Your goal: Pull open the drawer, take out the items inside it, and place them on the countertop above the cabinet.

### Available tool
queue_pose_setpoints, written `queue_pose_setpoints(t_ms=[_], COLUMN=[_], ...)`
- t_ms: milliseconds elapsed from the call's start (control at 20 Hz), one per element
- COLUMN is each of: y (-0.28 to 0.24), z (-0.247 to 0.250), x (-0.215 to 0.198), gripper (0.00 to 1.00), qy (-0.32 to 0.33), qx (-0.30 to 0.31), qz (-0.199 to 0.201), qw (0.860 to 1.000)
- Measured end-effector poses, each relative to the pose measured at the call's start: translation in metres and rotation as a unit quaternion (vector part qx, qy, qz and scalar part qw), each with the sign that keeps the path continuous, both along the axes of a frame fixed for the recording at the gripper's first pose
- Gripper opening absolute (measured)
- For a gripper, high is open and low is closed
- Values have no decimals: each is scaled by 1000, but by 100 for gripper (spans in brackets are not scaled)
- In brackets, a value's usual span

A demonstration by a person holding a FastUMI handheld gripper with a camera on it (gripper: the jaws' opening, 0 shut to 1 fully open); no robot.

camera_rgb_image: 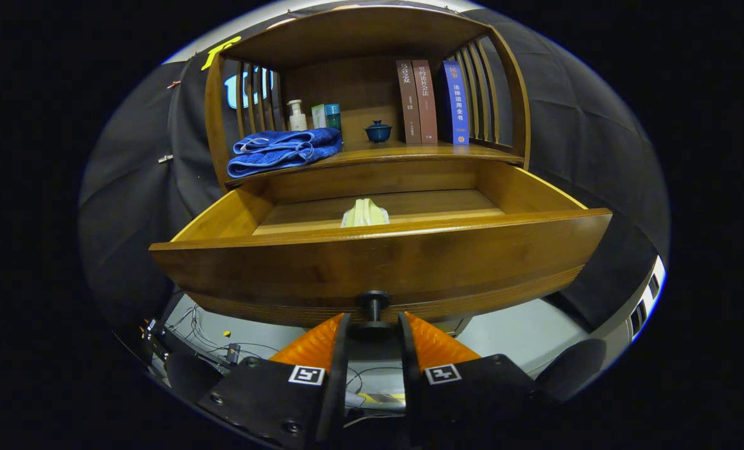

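The wooden drawer (378, 259) of the cabinet stands pulled far out toward me. Its dark round knob (373, 311) sits between my fingertips, and my gripper (373, 325) is shut on it, both fingers pressing its sides. Inside the drawer, close behind the front panel, lies a pale yellow folded item (364, 214); only its upper part shows above the panel. The countertop (403, 152) above the drawer carries a folded blue towel (284, 152) at its left end.
On the countertop beyond the towel stand a white pump bottle (295, 116), small green and teal boxes (327, 116), a dark blue lidded cup (378, 131) and three upright books (431, 103). Slatted wooden sides and a shelf roof enclose it. Cables lie on the floor below.
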State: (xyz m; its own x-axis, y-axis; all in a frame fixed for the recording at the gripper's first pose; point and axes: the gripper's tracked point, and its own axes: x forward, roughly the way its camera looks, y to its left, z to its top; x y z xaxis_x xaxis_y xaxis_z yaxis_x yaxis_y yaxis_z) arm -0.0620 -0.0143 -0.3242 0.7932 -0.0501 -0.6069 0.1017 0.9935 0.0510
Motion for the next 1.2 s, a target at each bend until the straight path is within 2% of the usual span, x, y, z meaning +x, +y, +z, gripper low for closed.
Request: queue_pose_setpoints(t_ms=[100, 150, 350, 500, 800, 1000, 1200], y=[-2, -4, -12, -7, 13, 14, 12], z=[0, 4, 28, 76, 144, 136, 94], x=[-3, -4, -14, -9, 55, 112, 155], gripper=[48, 53, 99, 99, 99, 99, 99], qy=[1, 1, -6, -47, -82, -27, 61], qx=[4, 3, -13, -10, 1, -2, 8], qz=[-4, -6, -23, -29, 6, 25, 25], qw=[1000, 1000, 1000, 998, 997, 999, 998])
